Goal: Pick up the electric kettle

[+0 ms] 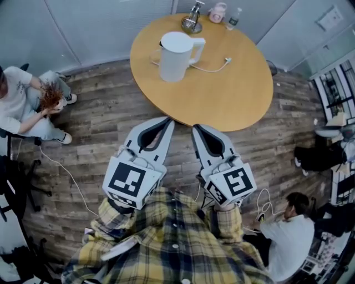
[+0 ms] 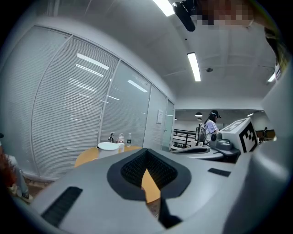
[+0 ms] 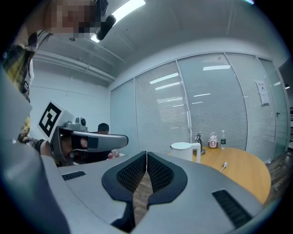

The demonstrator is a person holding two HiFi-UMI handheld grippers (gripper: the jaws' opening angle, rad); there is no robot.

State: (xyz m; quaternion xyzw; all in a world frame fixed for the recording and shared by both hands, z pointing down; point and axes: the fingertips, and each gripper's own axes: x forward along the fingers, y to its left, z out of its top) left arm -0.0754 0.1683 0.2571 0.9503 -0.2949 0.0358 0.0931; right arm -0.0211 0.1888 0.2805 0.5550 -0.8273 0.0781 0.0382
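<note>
A white electric kettle (image 1: 176, 55) with a handle on its right side stands upright on the round wooden table (image 1: 238, 100), toward the far left of the top. Both grippers hover over the floor just short of the table's near edge, side by side and pointing at it. My left gripper (image 1: 167, 121) is shut with nothing between its jaws. My right gripper (image 1: 196, 128) is also shut and empty. The left gripper view shows the kettle (image 2: 108, 148) small and far beyond the closed tips (image 2: 146, 151). In the right gripper view the kettle (image 3: 183, 151) stands right of the tips (image 3: 146, 153).
A white cable with a plug (image 1: 215, 67) lies on the table beside the kettle. At the far edge stand a metal piece (image 1: 192, 21), a pink item (image 1: 217, 12) and a bottle (image 1: 233, 18). People sit at the left (image 1: 22, 105) and lower right (image 1: 291, 233). Glass walls with blinds surround the table.
</note>
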